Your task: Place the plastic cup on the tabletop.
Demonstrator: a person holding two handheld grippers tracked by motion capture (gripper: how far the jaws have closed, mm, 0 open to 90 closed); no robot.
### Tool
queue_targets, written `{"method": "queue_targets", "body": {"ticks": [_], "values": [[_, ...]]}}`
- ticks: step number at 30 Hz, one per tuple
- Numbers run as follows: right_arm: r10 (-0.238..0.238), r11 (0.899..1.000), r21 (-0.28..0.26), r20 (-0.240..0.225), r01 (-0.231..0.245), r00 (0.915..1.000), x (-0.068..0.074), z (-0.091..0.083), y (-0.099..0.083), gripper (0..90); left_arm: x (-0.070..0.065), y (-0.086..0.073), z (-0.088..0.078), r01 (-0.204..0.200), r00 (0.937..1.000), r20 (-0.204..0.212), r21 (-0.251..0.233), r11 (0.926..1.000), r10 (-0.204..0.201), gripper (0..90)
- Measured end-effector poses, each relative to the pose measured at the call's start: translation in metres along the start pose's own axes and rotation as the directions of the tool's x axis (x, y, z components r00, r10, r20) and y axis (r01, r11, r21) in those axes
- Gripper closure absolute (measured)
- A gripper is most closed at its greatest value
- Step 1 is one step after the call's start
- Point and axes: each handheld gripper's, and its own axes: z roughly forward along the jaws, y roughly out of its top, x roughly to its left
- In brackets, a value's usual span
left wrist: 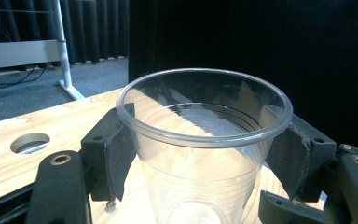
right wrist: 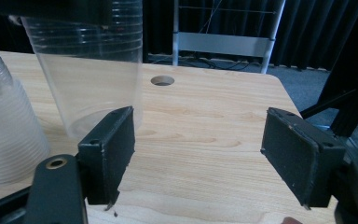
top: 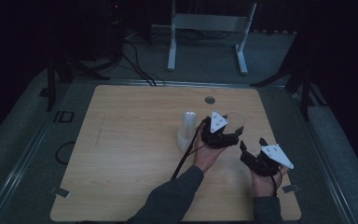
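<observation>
A clear plastic cup [left wrist: 205, 140] stands upright between the jaws of my left gripper [left wrist: 205, 154], whose pads [left wrist: 116, 154] press its sides just under the rim. In the high view that gripper [top: 228, 130] holds the cup [top: 235, 121] right of the table's middle. A stack of clear cups [top: 186, 128] stands just left of it. My right gripper [top: 253, 144] hovers nearer the front right, open and holding nothing. In the right gripper view the held cup [right wrist: 88, 70] is at upper left, its base close to the tabletop, and the stack [right wrist: 4, 135] is at the left edge.
The wooden table [top: 130, 154] has a round cable hole [top: 209, 100] near its far edge, also visible as the hole [right wrist: 162, 80]. A white metal frame [top: 209, 23] and cables lie on the floor beyond. Dark curtains surround the area.
</observation>
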Motion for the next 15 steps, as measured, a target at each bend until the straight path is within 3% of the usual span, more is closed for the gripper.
{"method": "queue_targets", "body": {"ticks": [15], "values": [[0.003,1.000,0.000,0.008,-0.003,1.0000,0.001,0.000,-0.002,25.3,0.001,-0.013,-0.001,-0.011,0.9998,-0.014,0.014,0.9998,0.011,28.9]]}}
